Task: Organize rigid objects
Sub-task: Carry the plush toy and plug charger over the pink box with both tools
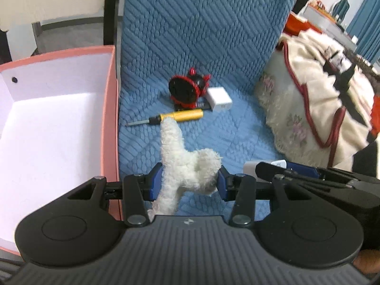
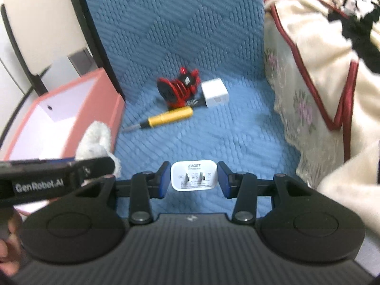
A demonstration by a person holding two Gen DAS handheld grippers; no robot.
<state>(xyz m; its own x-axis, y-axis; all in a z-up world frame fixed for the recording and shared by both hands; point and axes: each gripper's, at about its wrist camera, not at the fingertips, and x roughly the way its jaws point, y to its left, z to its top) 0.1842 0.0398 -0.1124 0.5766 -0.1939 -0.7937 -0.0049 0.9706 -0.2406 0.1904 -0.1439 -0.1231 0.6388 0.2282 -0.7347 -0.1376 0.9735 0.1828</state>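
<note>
My left gripper (image 1: 189,183) is shut on a white plush toy (image 1: 185,163) and holds it above the blue seat cover, right of the open pink box (image 1: 111,109). My right gripper (image 2: 194,177) is shut on a white EAGET charger (image 2: 193,175), plug face toward the camera, above the seat. On the seat further back lie a yellow-handled screwdriver (image 1: 177,116), a red-and-black round gadget (image 1: 187,90) and a white cube charger (image 1: 219,99). They also show in the right wrist view: screwdriver (image 2: 169,117), gadget (image 2: 179,89), cube charger (image 2: 215,92).
The pink box (image 2: 71,109) with white inside stands left of the seat. A cream blanket with red trim (image 1: 315,99) lies along the right side. The blue quilted backrest (image 1: 201,23) rises behind the objects. The left gripper body (image 2: 54,175) crosses the right wrist view.
</note>
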